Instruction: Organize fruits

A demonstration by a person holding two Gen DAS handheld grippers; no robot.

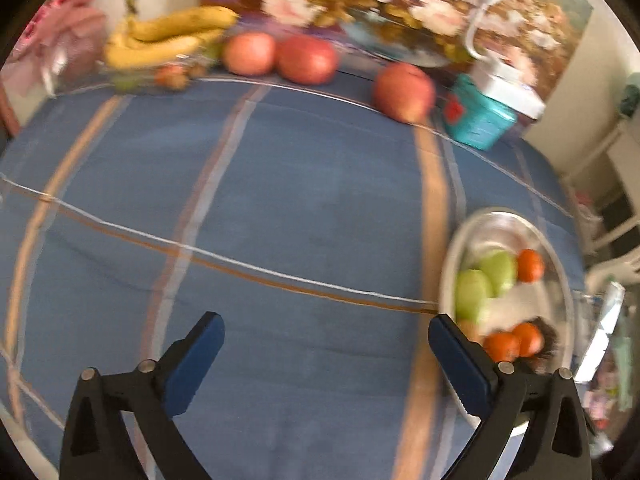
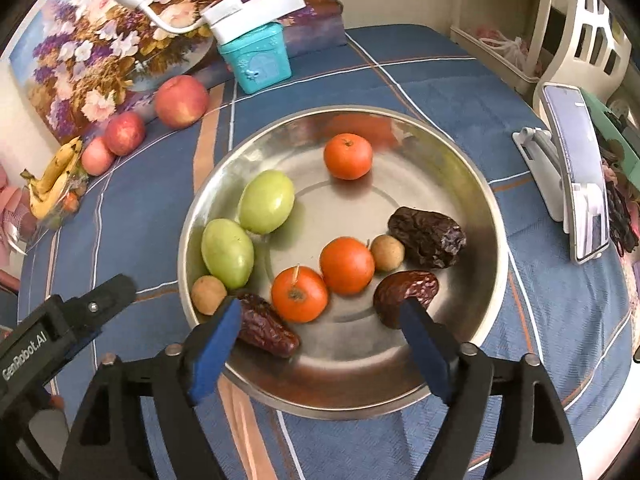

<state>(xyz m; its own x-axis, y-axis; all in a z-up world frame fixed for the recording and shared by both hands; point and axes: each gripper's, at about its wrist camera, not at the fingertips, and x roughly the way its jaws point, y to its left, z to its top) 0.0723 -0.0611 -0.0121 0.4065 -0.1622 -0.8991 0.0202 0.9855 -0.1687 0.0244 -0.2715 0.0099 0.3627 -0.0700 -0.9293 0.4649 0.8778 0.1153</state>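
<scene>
Both claws gape empty: right gripper hovers over the steel bowl of small fruit; left gripper hangs above bare cloth. Apples and bananas wait far off (round, smooth), so a hurried pinch could roll one away.

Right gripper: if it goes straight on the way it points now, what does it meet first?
Probably the near tangerine in the metal bowl, which lies between the open fingers of the right gripper. Dates flank it at both fingertips; depth is unclear.
</scene>
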